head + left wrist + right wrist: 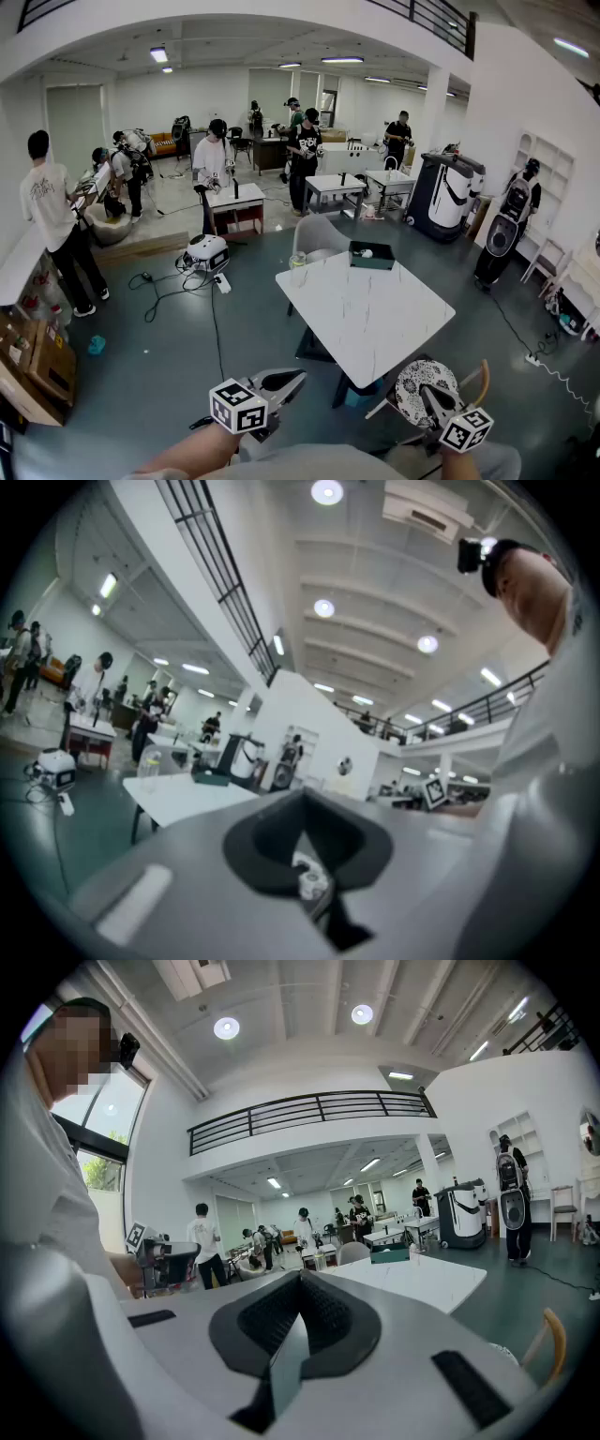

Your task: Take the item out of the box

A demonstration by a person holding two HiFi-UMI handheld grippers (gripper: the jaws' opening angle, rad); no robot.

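Left gripper [296, 376]: jaws closed, empty
Right gripper [428, 392]: jaws closed, empty
Box [372, 255]: tabletop's [366, 323] far corner, white item [367, 252] inside

The left gripper [303, 810] fills the lower half of the view. Its grey fingers [187, 874] are pressed together, and their dark pads meet in a point. Beyond them, to the left, a white tabletop [178, 797] carries a dark green box [211, 777] and a clear bottle [150, 761] near its left end. Farther off, people [94, 682] stand at work tables. At upper right, the person's head bears a camera [473, 553], below round ceiling lights [324, 607].
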